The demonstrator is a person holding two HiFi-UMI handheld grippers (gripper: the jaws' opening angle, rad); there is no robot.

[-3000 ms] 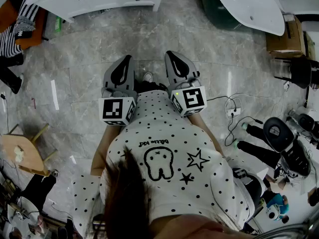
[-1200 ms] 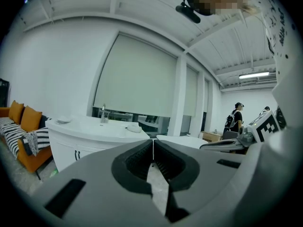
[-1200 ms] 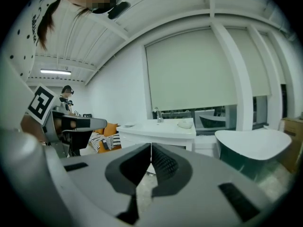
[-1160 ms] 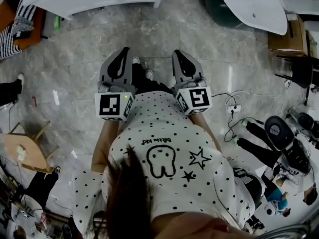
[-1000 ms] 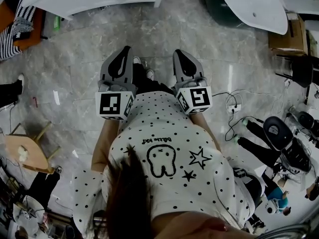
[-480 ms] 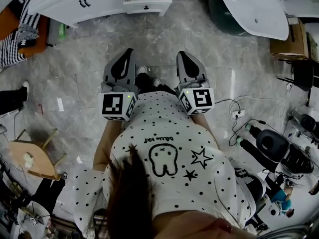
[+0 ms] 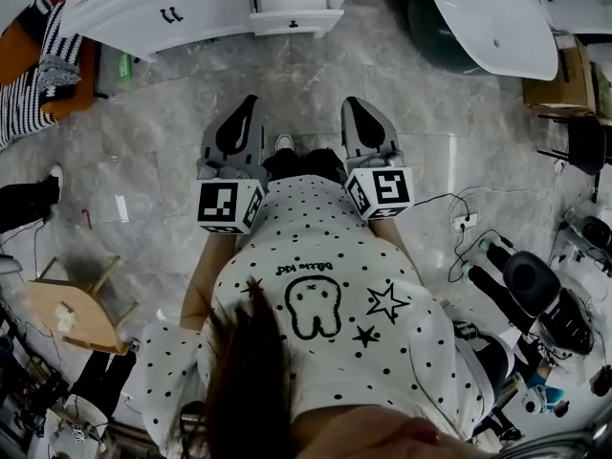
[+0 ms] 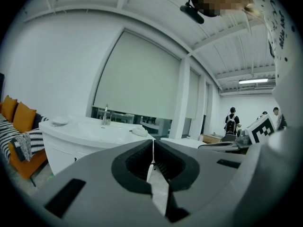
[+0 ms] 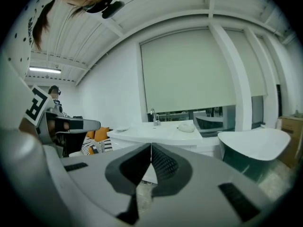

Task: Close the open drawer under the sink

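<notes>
Open drawer (image 7: pixel 292 12) is seen in the white vanity (image 7: pixel 143 12) at the floor's far edge, well apart from both tools. Left hand-held gripper (image 7: pixel 251 103) and right hand-held gripper (image 7: pixel 351 103) are clenched, empty. Drawer is judged rigid and easy-sliding; a push on its front near the knob (image 7: pixel 294 24) is advised.

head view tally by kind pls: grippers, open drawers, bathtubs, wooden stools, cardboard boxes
grippers: 2 (left gripper, right gripper)
open drawer: 1
bathtub: 1
wooden stool: 1
cardboard box: 1
total: 6
</notes>
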